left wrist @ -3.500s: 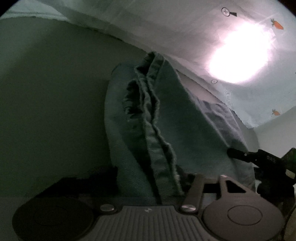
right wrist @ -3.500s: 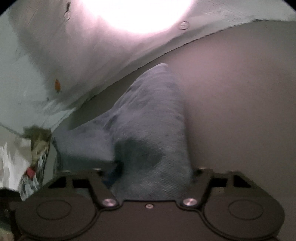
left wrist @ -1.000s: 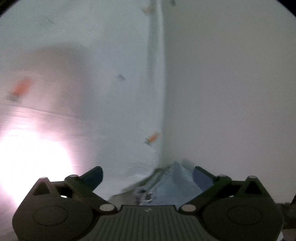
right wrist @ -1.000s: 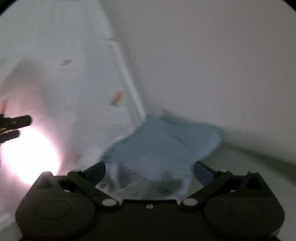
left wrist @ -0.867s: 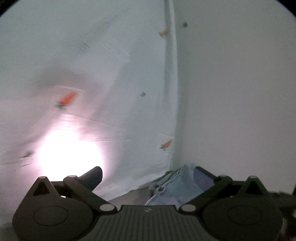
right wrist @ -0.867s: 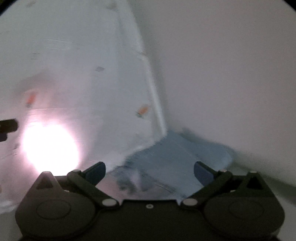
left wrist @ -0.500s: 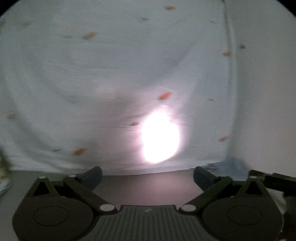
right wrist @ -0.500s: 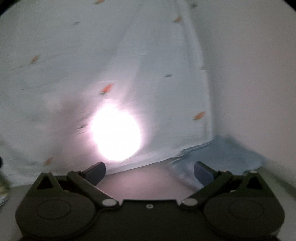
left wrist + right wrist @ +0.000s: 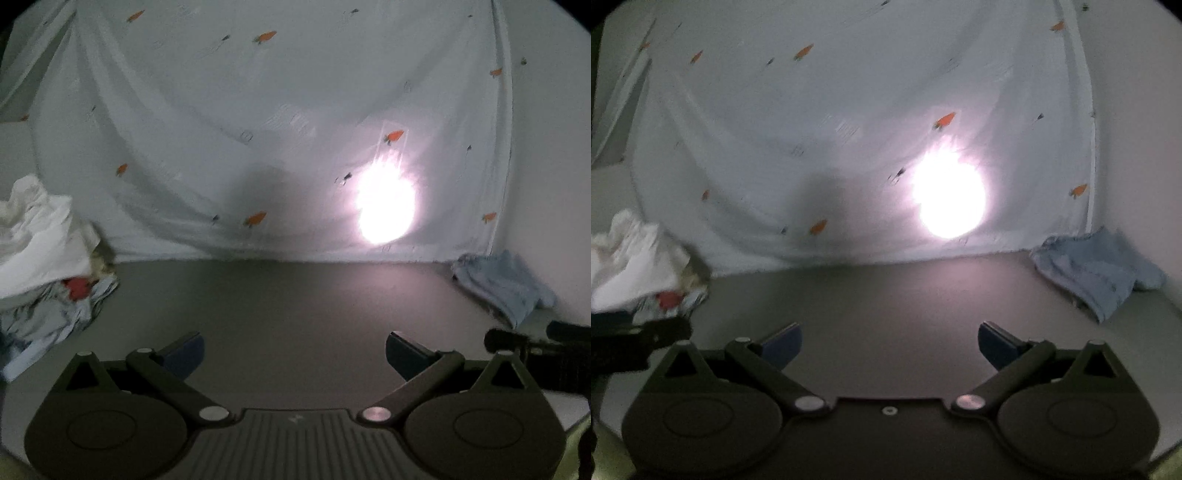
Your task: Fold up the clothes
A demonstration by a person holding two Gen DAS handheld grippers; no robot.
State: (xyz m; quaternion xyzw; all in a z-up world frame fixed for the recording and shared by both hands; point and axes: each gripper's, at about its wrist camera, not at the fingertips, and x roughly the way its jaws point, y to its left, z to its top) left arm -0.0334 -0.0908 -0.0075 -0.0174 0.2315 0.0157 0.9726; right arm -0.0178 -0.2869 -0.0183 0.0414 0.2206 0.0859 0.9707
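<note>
A folded light-blue garment lies at the far right corner of the grey table. A heap of unfolded clothes, white on top with red and patterned pieces below, sits at the far left. My left gripper is open and empty over the near middle of the table. My right gripper is open and empty too. Each gripper's dark body shows at the edge of the other's view.
A white sheet with small carrot prints hangs behind the table, with a bright lamp glare shining through it. A pale wall closes the right side.
Both grippers let go of the blue garment at the right corner, opened, and swung left and back to face the middle of the table. The clothes heap at left has come into view.
</note>
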